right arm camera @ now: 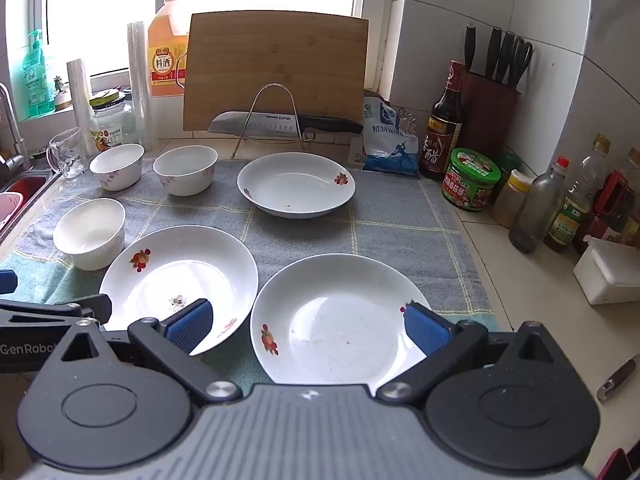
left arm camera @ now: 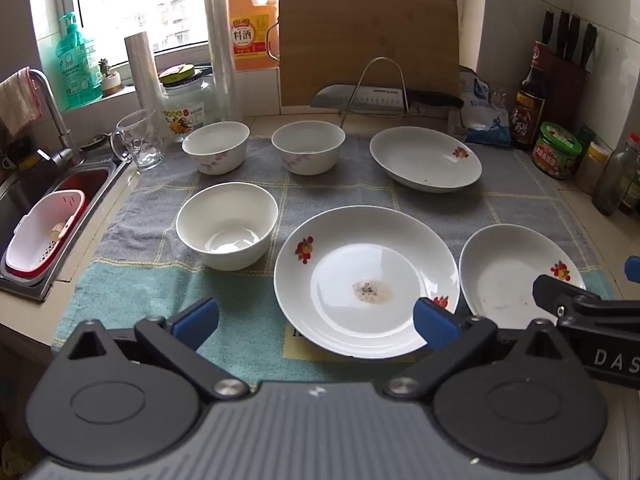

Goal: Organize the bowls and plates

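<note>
Nearest the lens, the left gripper (left arm camera: 316,320) stands with its blue pads spread wide and nothing between them, poised above the near edge of the middle plate (left arm camera: 366,280), which carries a small smear of residue at its centre. Just beside it to the right lies the right-hand plate (right arm camera: 340,320), with the right gripper (right arm camera: 308,326) over it, jaws likewise wide apart and empty. A third plate (left arm camera: 426,158) sits farther back on the grey and teal towel (left arm camera: 360,192) that covers the tabletop. To the left of the middle plate stands a plain white bowl (left arm camera: 227,224), and behind it two flowered bowls (left arm camera: 216,146) (left arm camera: 308,146) stand side by side, apart from each other. Beyond the towel, a glass mug (left arm camera: 140,144) stands near the sink (left arm camera: 48,200), a knife (left arm camera: 380,98) rests on a wire rack in front of an upright cutting board (left arm camera: 368,40), and sauce bottles and jars (right arm camera: 472,180) line the right-hand wall.
</note>
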Demonstrator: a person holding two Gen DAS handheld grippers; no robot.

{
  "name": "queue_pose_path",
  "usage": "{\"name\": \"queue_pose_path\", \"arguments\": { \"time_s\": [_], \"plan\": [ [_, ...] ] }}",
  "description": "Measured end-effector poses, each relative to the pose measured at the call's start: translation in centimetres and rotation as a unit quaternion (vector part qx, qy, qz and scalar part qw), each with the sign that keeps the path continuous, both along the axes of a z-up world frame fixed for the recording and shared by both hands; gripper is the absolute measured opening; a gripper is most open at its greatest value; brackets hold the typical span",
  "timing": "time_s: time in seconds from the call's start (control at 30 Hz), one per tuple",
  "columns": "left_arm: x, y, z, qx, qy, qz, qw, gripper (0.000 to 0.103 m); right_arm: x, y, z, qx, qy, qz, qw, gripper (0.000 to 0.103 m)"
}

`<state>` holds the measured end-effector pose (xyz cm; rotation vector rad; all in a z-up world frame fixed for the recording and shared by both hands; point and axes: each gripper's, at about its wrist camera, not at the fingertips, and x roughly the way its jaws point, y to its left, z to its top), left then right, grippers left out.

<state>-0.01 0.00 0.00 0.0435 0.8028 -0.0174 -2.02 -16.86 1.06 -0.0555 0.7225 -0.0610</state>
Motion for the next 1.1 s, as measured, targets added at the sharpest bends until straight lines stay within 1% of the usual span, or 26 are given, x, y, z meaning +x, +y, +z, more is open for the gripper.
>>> {"name": "queue_pose_path", "arguments": {
  "time_s": [0.03, 1.1],
  "plan": [
    [0.01, -0.01, -0.01, 0.002, 0.003, 0.000, 1.0000, 0.102, -0.05, 0.02, 0.02, -0.004, -0.007, 0.000, 1.000, 0.103],
    [-0.12, 0.31, 0.08, 0.000, 0.002, 0.003, 1.0000, 0.102, -0.03, -0.05, 0.22, -0.005, -0.008, 0.002, 1.000, 0.103]
  ]
}}
